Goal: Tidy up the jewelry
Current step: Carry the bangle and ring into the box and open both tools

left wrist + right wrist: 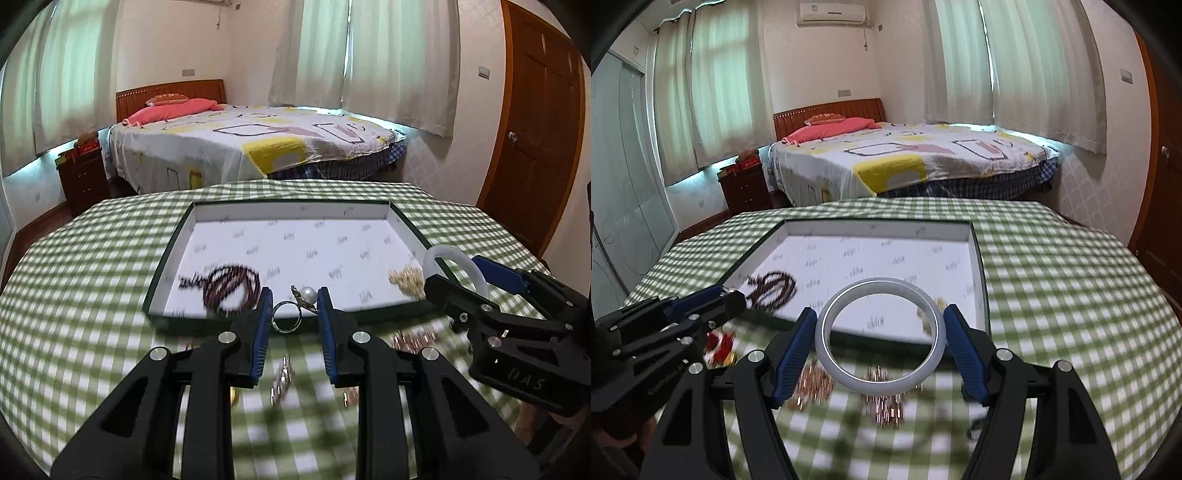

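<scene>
1. A shallow white-lined tray (406,225) is seen on a green-checked tablecloth (92,258); a bed (258,147) lies well beyond it.
2. Already inside the tray: a dark beaded strand (229,288) at the near left and a small cream-coloured beaded piece (406,282) at the near right. These are judged as sorted.
3. The left gripper (295,314) is pinching a pearl ring (295,308); the band is caught between the blue pads, held just over the tray's near rim.
4. The right gripper (881,334) is clamped on a pale bangle (881,334), pressed on both sides, held above the near rim.
5. Still loose on the cloth near the tray: rose-gold chain heaps (884,402), a red-and-gold piece (720,347), a small silver-toned piece (280,380). Blur prevents closer identification.
6. Progress is judged as under half: two pieces placed, two in transit, at least three left to be collected.
</scene>
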Demonstrator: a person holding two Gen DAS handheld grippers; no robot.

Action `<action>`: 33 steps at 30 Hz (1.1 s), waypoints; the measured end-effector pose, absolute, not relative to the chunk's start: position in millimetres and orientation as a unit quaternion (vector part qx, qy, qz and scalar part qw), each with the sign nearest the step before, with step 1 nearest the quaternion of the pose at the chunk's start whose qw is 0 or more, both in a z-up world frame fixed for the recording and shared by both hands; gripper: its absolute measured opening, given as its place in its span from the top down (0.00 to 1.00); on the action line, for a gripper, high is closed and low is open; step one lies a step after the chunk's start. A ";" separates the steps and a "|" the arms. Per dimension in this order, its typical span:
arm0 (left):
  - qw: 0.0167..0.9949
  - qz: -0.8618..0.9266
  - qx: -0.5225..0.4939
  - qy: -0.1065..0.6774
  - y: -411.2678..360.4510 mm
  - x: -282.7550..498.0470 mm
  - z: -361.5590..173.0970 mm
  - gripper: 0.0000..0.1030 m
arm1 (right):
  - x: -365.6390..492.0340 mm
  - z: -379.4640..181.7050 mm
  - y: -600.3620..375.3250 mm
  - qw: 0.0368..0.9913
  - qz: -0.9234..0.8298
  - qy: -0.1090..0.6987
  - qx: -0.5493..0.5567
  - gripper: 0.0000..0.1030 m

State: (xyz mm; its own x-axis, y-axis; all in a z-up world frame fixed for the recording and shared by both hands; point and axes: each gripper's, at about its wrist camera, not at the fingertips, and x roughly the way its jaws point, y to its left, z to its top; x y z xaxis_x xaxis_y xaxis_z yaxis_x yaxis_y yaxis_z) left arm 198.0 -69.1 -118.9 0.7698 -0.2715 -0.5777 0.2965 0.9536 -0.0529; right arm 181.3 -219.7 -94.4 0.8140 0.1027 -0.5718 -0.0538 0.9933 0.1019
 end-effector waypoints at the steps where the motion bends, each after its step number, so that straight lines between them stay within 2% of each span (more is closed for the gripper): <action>1: 0.940 -0.151 0.021 0.304 -70.6 203.5 -119.2 0.76 | 187.0 -95.0 -219.2 0.952 0.042 0.302 0.040 0.33; 9: 0.937 -0.147 0.026 0.317 -77.7 255.6 -134.3 0.76 | 235.7 -114.2 -215.5 0.942 0.051 0.327 0.045 0.33; 17: 0.916 -0.154 0.013 0.370 -75.1 291.2 -165.4 0.76 | 263.7 -140.0 -209.8 0.925 0.063 0.372 0.041 0.33; 33: 0.892 -0.161 0.009 0.423 -74.6 313.5 -181.6 0.76 | 285.8 -154.9 -206.4 0.901 0.075 0.425 0.033 0.33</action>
